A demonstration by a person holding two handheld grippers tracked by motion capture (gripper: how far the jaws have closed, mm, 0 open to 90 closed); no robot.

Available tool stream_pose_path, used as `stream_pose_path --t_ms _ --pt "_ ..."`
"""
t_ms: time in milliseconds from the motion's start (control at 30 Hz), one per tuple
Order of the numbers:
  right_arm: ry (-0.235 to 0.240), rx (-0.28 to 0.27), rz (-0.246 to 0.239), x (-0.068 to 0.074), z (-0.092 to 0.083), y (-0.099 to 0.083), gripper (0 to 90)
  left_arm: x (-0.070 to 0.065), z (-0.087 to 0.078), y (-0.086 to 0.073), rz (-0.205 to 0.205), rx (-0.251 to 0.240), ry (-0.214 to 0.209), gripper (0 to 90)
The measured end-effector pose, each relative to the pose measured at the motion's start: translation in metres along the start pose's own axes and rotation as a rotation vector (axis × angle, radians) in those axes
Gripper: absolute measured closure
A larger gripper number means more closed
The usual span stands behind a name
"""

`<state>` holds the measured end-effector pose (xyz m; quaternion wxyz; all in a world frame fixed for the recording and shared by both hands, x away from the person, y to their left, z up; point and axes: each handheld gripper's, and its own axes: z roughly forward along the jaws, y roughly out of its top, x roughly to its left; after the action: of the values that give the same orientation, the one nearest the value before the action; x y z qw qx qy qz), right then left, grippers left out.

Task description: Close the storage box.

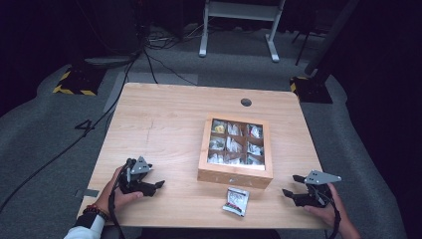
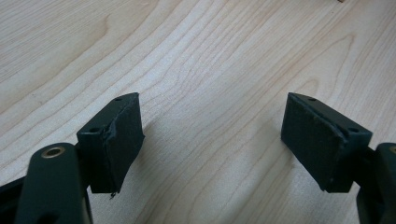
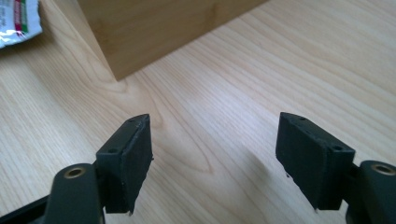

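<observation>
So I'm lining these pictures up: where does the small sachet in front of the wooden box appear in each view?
High view: the sachet lies on the table near its front edge, just in front of the wooden box.
Left gripper view: not in it.
Right gripper view: sachet at the top left corner, cut by the frame.
Shared landmark: the wooden box.

A: Was the table (image 1: 164, 124) wood?
B: Pale wood, smooth and matt, like the box (image 1: 234, 177). Its lid looked clear and glossy.
A: And the packet (image 1: 236, 201)?
B: Shiny plastic, crinkled. The pads (image 2: 122, 140) were matt black, rough-edged.
</observation>
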<state>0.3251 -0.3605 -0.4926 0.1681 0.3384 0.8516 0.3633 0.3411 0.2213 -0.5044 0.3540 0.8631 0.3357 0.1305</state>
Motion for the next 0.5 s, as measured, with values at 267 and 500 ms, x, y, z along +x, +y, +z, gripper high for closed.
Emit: stream_pose_path --t_ms 267,500 --pt "-0.033 0.001 0.059 -0.007 -0.005 -0.015 26.5 0.0 0.0 0.0 -0.004 -0.001 -0.001 21.0" --pt "-0.086 -0.016 0.128 -0.014 -0.011 -0.026 23.7 -0.001 0.0 0.0 -0.01 0.002 0.005 20.8"
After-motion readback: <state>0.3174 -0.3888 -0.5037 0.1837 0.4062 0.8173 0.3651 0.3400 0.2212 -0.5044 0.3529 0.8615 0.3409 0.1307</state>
